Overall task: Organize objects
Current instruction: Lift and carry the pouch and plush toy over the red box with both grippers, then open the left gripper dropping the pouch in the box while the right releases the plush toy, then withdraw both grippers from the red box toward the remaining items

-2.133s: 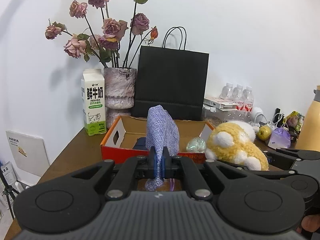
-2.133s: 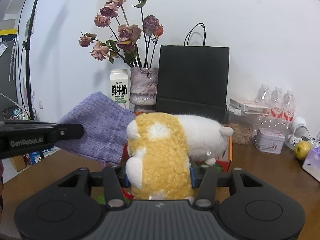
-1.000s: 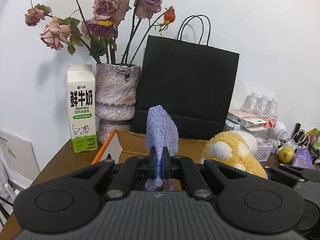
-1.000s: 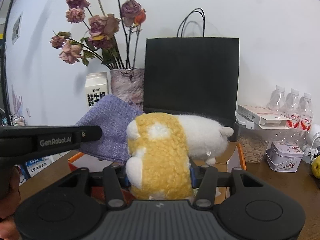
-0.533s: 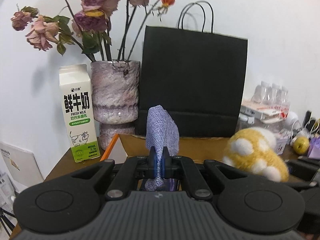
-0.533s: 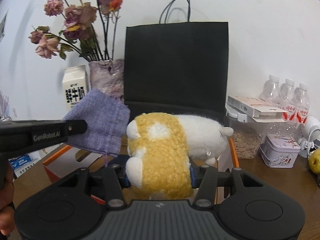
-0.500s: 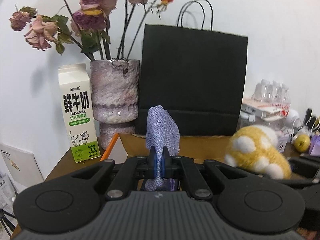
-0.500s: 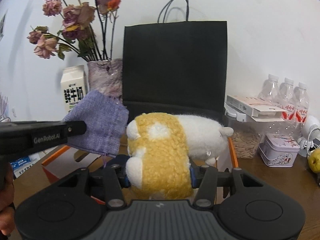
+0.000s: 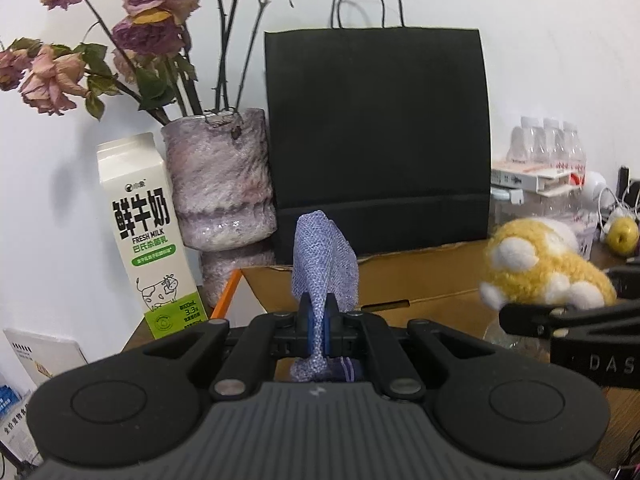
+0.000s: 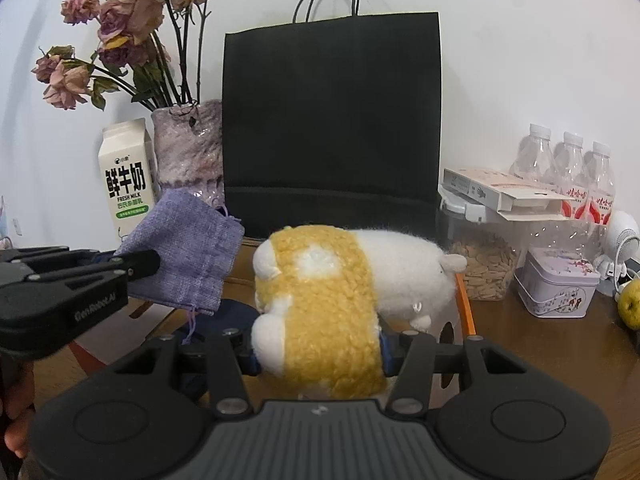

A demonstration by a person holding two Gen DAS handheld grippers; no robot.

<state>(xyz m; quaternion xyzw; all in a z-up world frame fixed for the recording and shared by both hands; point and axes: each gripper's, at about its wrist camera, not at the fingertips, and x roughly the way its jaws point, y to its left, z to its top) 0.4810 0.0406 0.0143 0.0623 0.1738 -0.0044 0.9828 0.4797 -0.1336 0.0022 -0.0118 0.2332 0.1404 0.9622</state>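
Observation:
My left gripper (image 9: 319, 330) is shut on a purple woven drawstring pouch (image 9: 322, 264) and holds it above the open cardboard box (image 9: 420, 276) with an orange rim. The pouch also shows in the right wrist view (image 10: 188, 256). My right gripper (image 10: 320, 354) is shut on a yellow and white plush toy (image 10: 340, 292), held over the same box, whose orange edge (image 10: 465, 304) shows to the right. The plush shows at the right of the left wrist view (image 9: 536, 268). The box's inside is mostly hidden.
Behind the box stand a black paper bag (image 9: 376, 136), a pink vase with dried roses (image 9: 218, 184) and a milk carton (image 9: 146, 236). To the right are water bottles (image 10: 568, 168), a jar of seeds (image 10: 486, 264), a small tin (image 10: 558, 284) and a pear (image 10: 630, 308).
Both grippers have moved forward and closer to the box and the black bag, each still holding its object. The plush has shifted further right in the left wrist view.

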